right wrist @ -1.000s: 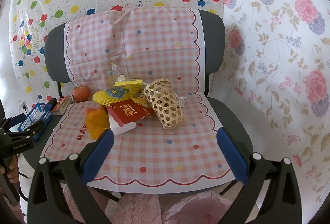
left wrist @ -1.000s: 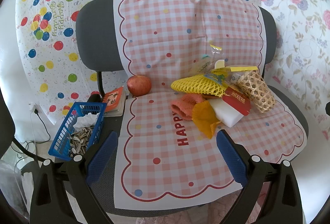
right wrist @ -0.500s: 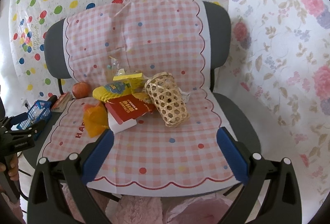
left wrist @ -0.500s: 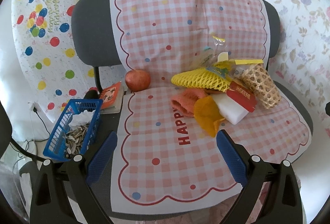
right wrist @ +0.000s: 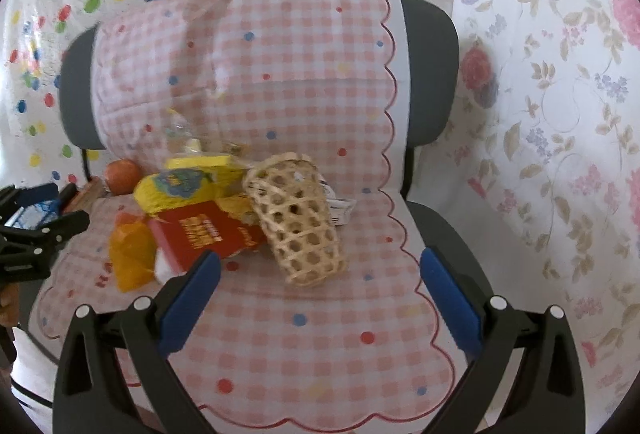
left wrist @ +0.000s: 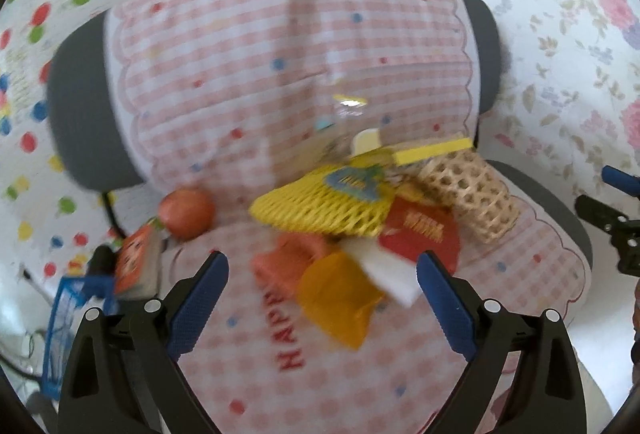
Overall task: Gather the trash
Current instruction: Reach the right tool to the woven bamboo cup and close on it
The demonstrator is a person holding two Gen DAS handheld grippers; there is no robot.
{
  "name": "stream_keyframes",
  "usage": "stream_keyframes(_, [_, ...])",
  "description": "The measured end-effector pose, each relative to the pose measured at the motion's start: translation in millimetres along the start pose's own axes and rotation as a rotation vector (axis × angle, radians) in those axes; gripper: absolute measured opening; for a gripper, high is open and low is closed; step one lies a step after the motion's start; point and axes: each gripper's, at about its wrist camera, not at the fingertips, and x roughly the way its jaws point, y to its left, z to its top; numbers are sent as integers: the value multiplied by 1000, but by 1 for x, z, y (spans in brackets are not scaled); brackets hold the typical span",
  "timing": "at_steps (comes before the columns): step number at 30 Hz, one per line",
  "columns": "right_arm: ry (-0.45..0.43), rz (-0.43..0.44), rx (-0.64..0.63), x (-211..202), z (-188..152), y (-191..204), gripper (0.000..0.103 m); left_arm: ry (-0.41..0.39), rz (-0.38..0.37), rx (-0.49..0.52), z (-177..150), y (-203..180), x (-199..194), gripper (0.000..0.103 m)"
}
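On a grey office chair [right wrist: 432, 82] draped with a pink gingham party cloth [right wrist: 304, 82], a heap of wrappers [right wrist: 192, 218] is lying beside a tipped woven wicker basket [right wrist: 298, 226], both the left gripper [left wrist: 322, 298] and the right gripper [right wrist: 320, 294] hovering wide open and empty, seemingly readying a pick.

Blurred litter heap [left wrist: 352, 234] on the gingham-covered chair [left wrist: 536, 194], wide-spread left gripper [left wrist: 322, 266] just before it, empty.
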Motion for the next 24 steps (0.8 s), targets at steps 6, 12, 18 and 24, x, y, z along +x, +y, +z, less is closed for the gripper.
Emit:
stream_keyframes(6, [4,17,41,21,7,-18,97,-38,-75,82,24,-26,31,75])
stream_keyframes(12, [24,44,54,39,13,-31,97,-37,-85,168,43,-50,60,70])
stream_keyframes(18, [51,59,32,56,15,-40,78,-30,-70,323,53,-85,81,71])
stream_keyframes(24, [65,79,23,63,11,-43,77,4,-57,419,59,-102,105,47])
